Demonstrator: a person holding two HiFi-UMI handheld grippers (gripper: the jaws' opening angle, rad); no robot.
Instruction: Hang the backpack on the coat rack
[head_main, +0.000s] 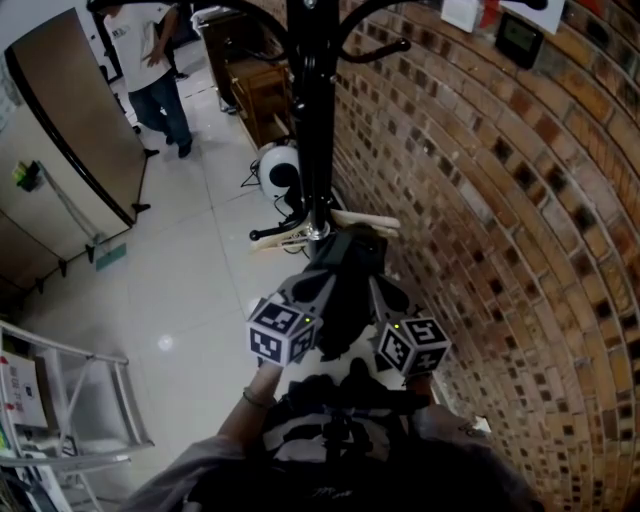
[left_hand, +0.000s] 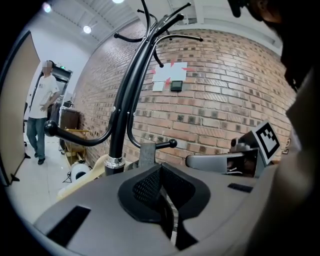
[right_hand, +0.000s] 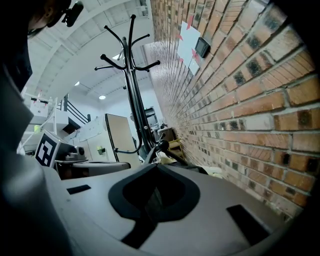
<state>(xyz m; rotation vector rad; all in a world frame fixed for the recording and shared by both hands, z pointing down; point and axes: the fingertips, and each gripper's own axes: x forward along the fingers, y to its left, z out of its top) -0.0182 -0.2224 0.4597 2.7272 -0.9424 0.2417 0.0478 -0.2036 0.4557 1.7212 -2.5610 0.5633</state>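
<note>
The black coat rack stands against the brick wall, with a low hook reaching left. Just in front of its pole, my left gripper and right gripper point at it side by side, both shut. A dark backpack hangs between and under them. In the left gripper view a grey strap stands up at the tips of my left gripper, close to the pole. In the right gripper view a strip of webbing shows between the shut jaws of my right gripper.
The brick wall runs close along the right. A cream hanger-like piece and a white round device lie by the rack's foot. A person stands at the far left near a brown panel. A metal frame is at the lower left.
</note>
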